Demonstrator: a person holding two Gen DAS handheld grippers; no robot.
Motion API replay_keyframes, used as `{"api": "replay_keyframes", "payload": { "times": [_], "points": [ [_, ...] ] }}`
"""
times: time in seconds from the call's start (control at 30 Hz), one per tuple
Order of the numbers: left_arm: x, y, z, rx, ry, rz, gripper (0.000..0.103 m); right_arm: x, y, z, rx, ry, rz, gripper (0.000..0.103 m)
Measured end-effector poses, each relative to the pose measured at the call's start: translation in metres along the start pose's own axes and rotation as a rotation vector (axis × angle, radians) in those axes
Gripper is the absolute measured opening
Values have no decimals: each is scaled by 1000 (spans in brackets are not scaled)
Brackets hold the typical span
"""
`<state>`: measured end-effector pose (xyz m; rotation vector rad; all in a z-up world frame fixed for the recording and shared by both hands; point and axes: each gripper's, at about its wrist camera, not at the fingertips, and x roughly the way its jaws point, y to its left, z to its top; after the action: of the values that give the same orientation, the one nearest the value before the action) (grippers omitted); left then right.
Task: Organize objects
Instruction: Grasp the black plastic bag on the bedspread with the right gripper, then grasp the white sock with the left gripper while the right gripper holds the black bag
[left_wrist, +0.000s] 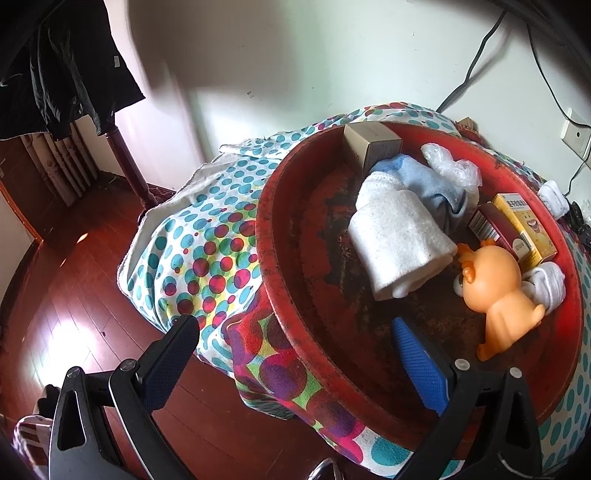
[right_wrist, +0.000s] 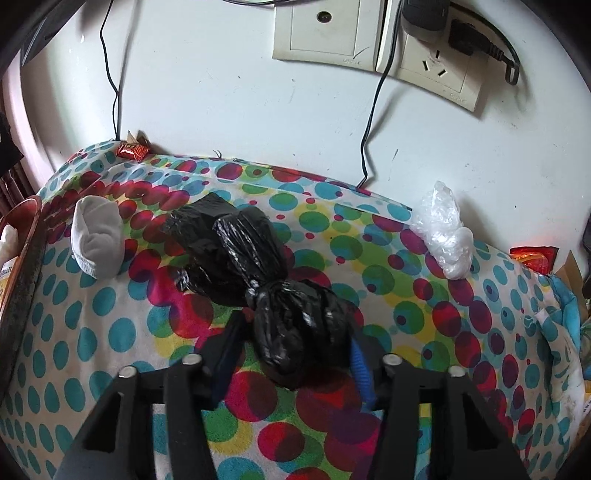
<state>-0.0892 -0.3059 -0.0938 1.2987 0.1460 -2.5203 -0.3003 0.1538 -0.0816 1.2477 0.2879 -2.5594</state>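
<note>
Right gripper (right_wrist: 291, 347) clamped on black bag; left gripper (left_wrist: 295, 354) idle over basin.
Red basin (left_wrist: 273, 258) at the left edge of the dotted counter (right_wrist: 110, 332) holds towel (left_wrist: 399, 240), orange toy (left_wrist: 495, 284), boxes. Black bag (right_wrist: 258, 273) lies mid-counter, jaws shut on its near end. Left jaws apart, nothing between.
</note>
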Motion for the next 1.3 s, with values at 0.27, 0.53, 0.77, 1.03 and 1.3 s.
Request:
{"api": "replay_keyframes", "payload": {
  "times": [0.27,0.53,0.77,1.03,1.3],
  "points": [
    [-2,-4,0,14,-7,15,103,-13,1,-15,56,-29,2,35],
    [-18,-18,5,47,-24,22,103,-33,-5,-44,75,-18,-15,35],
    [-48,-51,17,89,-66,-19,103,-55,-15,-69,97,-17,-35,35],
    [-76,-119,40,163,-94,-140,103,-73,-26,-91,134,-21,-24,36],
    [-77,-211,61,209,-56,-310,103,-74,-24,-92,127,-17,-38,36]
  ]
}}
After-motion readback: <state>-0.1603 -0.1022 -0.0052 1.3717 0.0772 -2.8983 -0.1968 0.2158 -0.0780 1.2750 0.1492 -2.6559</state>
